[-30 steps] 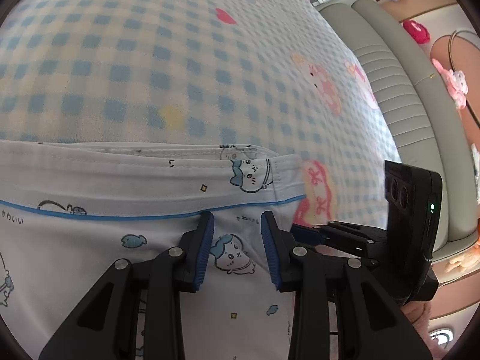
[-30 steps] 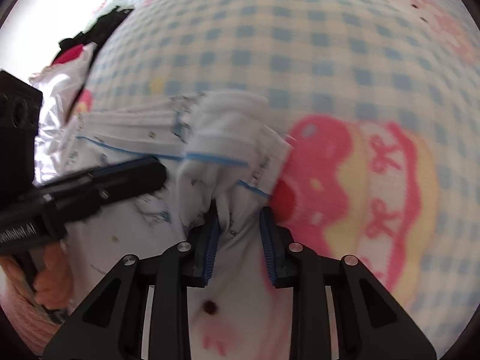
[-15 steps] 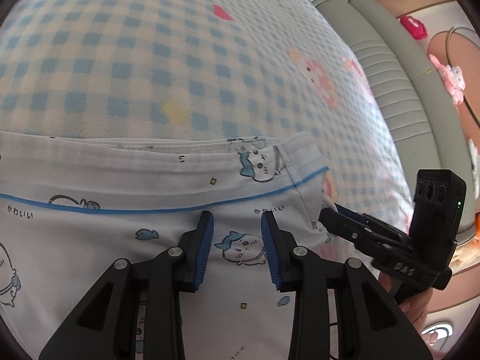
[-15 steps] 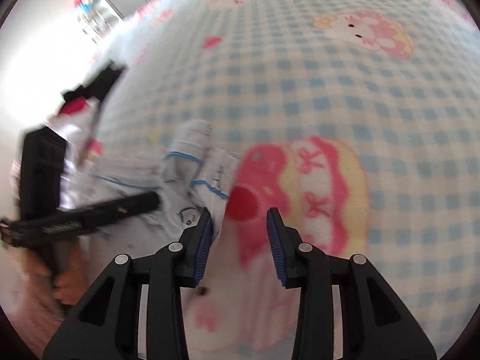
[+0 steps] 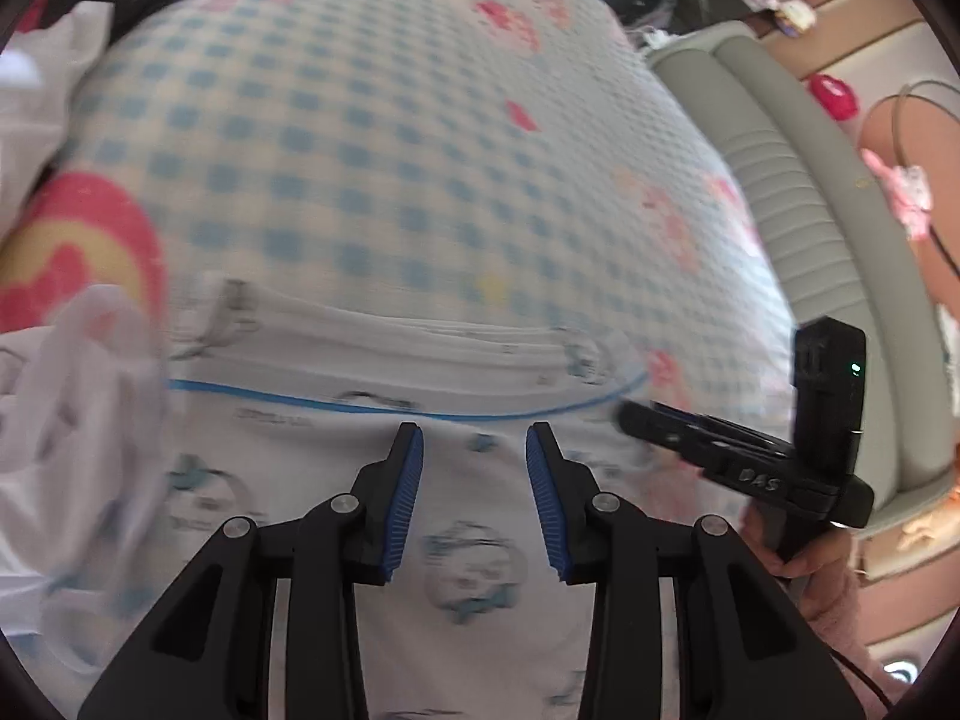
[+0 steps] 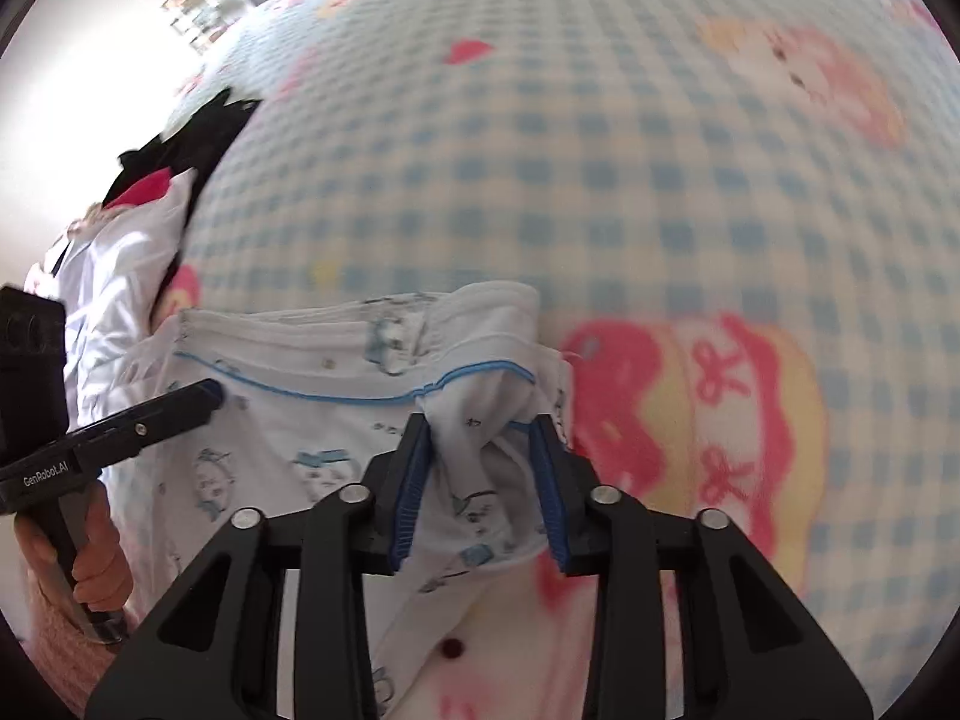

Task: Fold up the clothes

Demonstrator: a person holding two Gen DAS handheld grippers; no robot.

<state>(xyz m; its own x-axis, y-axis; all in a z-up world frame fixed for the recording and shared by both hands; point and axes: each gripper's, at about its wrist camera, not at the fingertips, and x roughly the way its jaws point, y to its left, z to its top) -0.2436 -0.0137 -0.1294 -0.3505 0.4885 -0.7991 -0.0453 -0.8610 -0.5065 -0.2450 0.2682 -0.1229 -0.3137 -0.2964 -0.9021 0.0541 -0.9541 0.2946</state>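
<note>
Left wrist view first: your left gripper [image 5: 474, 441] sits low in the middle of the frame with its jaws spread, hovering over the white printed garment [image 5: 468, 564], nothing pinched between the blue pads. The log of the jaws says they've just been opening a touch, and the cloth under them looks flat. The garment fills the bottom half of the frame, with a thin blue piping line running across just above the fingertips and a folded hem beyond that. It's all lying on the bed, on a blue checked blanket [image 5: 372, 138] with pink cartoon prints. Your right gripper [image 5: 714, 450] pokes in from the right edge, tip near the garment's right corner, held in your hand [image 5: 792, 546]. Pretty blurry shot, tbh.

Right wrist view: the right gripper [image 6: 480, 435] is at bottom centre and its jaws have just been closing, now pinching a bunched-up corner of the garment [image 6: 300, 420], with the fabric puckered up between the pads. The rest of the garment spreads toward the left of the frame. Your left gripper [image 6: 204, 396] comes in from the left edge with its tip on the blue piping. A pile of other clothes [image 6: 138, 222] sits in the upper left.
</note>
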